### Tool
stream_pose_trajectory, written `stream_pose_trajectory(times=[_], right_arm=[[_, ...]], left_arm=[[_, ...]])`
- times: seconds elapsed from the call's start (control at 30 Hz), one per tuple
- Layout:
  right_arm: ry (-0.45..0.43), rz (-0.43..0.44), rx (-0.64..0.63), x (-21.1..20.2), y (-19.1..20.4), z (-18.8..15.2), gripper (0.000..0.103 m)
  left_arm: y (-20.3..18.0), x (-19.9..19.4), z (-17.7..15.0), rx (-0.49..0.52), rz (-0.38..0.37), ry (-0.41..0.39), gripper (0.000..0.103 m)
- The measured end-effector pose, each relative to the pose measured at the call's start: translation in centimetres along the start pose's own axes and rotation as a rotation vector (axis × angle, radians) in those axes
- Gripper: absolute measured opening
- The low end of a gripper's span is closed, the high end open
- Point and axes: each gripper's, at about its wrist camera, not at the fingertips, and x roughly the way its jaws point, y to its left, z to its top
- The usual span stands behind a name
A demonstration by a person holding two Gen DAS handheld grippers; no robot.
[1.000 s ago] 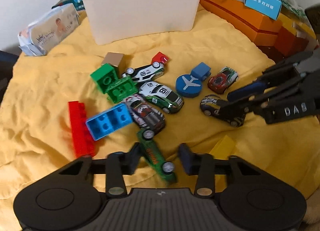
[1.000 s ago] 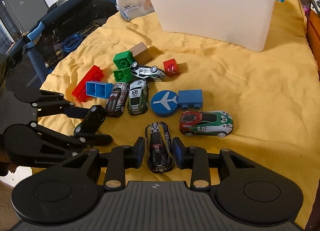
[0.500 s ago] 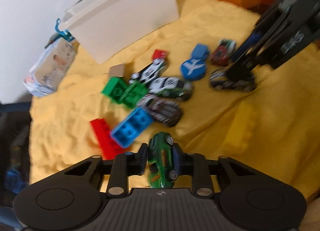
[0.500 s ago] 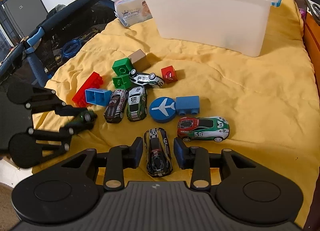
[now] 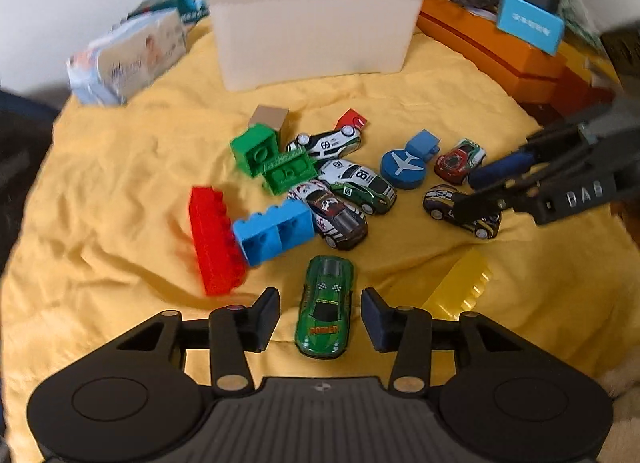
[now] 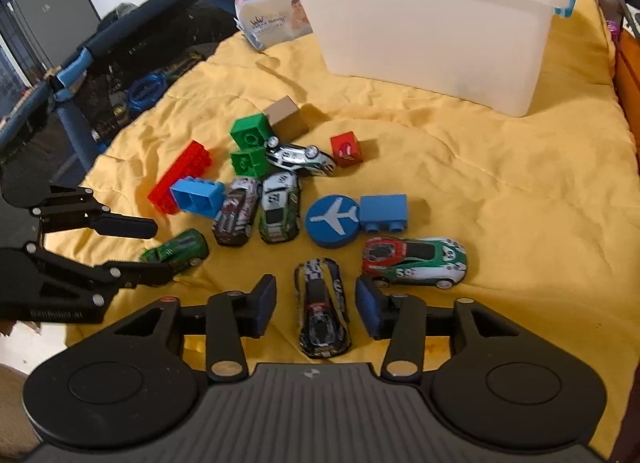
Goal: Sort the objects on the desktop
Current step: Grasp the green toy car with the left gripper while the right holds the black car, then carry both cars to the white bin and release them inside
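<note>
Two hand-held grippers work over a yellow cloth strewn with toys. The left hand-held gripper is opening its jaws around a green toy car that lies on the cloth between the pads, clear of both. The right hand-held gripper is likewise opening, with a black toy car resting between its spread pads, untouched. Beyond them sit a cluster of other cars, a red brick, a blue brick, two green blocks and a round blue disc with a white plane. A red, white and green car lies just beside the right pad. A white plastic bin stands at the far edge of the cloth.
</note>
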Motion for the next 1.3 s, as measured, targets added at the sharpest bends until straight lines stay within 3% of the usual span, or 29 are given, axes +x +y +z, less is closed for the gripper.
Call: stream_pose_trajectory(times=[0.07, 0.17, 0.2, 0.23, 0.47, 0.5, 0.53, 0.67, 0.8, 0.97, 1.17, 1.3], right_arm=[[0.01, 0.008, -0.003, 0.4, 0.2, 0.0, 0.049], [0.038, -0.056, -0.047, 1.3, 0.9, -0.3, 0.048], [0.045, -0.074, -0.074, 1.5, 1.3, -0.5, 0.048], [0.043, -0.085, -0.092, 1.4, 1.5, -0.7, 0.046], [0.055, -0.125, -0.128, 1.6, 2.1, -0.8, 0.045], [0.053, -0.129, -0.128, 1.5, 2.2, -0.8, 0.043], [0.047, -0.126, -0.129, 1.3, 2.3, -0.9, 0.033], [0.018, -0.125, -0.103, 0.2, 2.7, -0.6, 0.033], [-0.059, -0.164, -0.086, -2.0, 2.4, 0.9, 0.033], [-0.218, -0.242, -0.097, -5.5, 1.6, 4.9, 0.033], [-0.436, -0.32, -0.118, -8.3, 0.0, 12.8, 0.033], [-0.519, -0.339, -0.077, -7.5, -1.4, 17.5, 0.033]], left_arm=[[0.3, 0.7, -0.1, -0.023, -0.013, 0.016, 0.049], [0.2, 1.0, -0.3, -0.017, -0.02, 0.018, 0.049], [0.2, 1.1, -0.3, -0.01, -0.019, 0.021, 0.045], [0.2, 1.1, -0.2, -0.001, -0.018, 0.023, 0.034], [0.4, 1.0, 0.1, 0.049, -0.039, 0.03, 0.033], [0.6, 1.1, 0.2, 0.046, -0.049, 0.031, 0.033], [0.8, 0.9, 0.4, 0.043, -0.058, 0.024, 0.033], [1.6, -0.2, 2.1, 0.032, -0.083, -0.032, 0.033], [2.7, -2.0, 5.1, 0.014, -0.11, -0.124, 0.033], [3.6, -4.6, 11.0, 0.044, -0.114, -0.296, 0.033], [4.8, -5.9, 20.2, 0.074, -0.096, -0.487, 0.033], [5.3, -4.1, 25.0, 0.08, -0.07, -0.526, 0.033]])
